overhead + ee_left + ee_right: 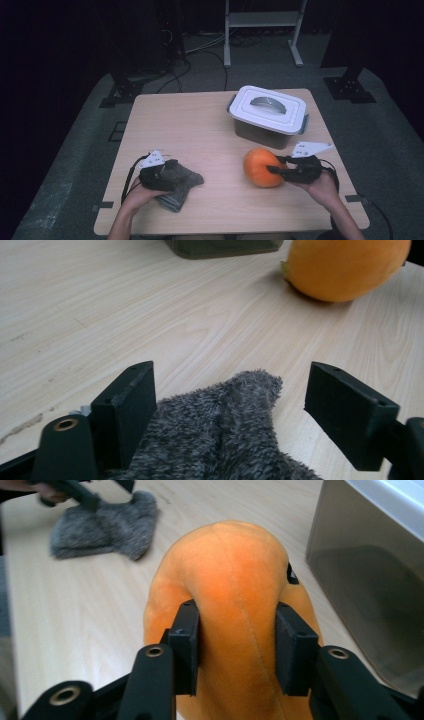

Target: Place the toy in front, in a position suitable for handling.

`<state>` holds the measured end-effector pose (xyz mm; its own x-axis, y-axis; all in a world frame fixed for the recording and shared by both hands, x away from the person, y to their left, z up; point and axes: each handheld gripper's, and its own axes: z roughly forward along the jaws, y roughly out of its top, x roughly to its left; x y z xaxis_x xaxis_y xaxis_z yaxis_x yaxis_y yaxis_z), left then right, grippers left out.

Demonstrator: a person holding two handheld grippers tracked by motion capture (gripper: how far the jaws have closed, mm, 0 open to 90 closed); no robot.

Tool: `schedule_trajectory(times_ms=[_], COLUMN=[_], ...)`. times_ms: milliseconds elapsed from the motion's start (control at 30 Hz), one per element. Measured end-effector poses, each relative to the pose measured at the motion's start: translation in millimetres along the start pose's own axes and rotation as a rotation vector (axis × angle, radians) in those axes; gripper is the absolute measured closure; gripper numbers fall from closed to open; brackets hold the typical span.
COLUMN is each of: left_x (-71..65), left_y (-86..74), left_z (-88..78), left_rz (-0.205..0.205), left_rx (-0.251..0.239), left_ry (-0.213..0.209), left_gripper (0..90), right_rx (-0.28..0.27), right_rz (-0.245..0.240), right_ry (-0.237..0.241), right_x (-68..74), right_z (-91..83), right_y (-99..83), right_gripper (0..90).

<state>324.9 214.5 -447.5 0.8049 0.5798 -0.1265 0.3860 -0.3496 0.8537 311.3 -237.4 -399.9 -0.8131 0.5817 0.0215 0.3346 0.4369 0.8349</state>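
The light wooden table (200, 125) carries three things. A grey fuzzy cloth (180, 184) lies near its front left, an orange plush toy (260, 167) at the front right, and a white-lidded box (268, 116) stands behind the toy.

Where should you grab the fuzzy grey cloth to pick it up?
Probably the raised fold in the middle of the grey cloth, coming from above with a jaw on each side. The cloth lies limp and flat on the table, so its edges give little to pinch. The left tool already straddles that ridge, open.

Orange plush toy (261, 167) upright on table, grey fuzzy cloth (181, 182) crumpled, front-left
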Motion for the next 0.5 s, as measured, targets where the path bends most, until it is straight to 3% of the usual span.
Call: schedule_trajectory(times_ms=[67, 133, 200, 300, 500], left_x=[-0.5, -0.7, -0.6, -1.9, -5.3], left_y=[0.4, 0.4, 0.1, 0.9, 2.3], left_z=[0.3, 0.2, 0.2, 1.0, 3.0], left_rz=[-0.001, -0.004, -0.008, -0.014, -0.004], left_rx=[-0.005, -0.005, -0.003, -0.014, -0.011], left_ry=[-0.008, -0.012, -0.013, -0.029, -0.033], left_gripper=[19.6, 19.5, 19.2, 18.8, 18.8], right_rx=[-0.008, -0.013, -0.014, -0.01, 0.009], right_rz=[0.012, -0.016, -0.029, -0.036, -0.037], right_ry=[-0.001, 0.018, 0.064, 0.129, 0.188], right_x=[8.6, 19.3, 28.5, 39.0, 43.6], right_z=[11.8, 23.0, 30.4, 33.2, 26.8], right_y=[5.4, 10.9, 15.8, 21.2, 20.5], right_gripper=[51.3, 46.7, 45.5, 41.1, 40.0])
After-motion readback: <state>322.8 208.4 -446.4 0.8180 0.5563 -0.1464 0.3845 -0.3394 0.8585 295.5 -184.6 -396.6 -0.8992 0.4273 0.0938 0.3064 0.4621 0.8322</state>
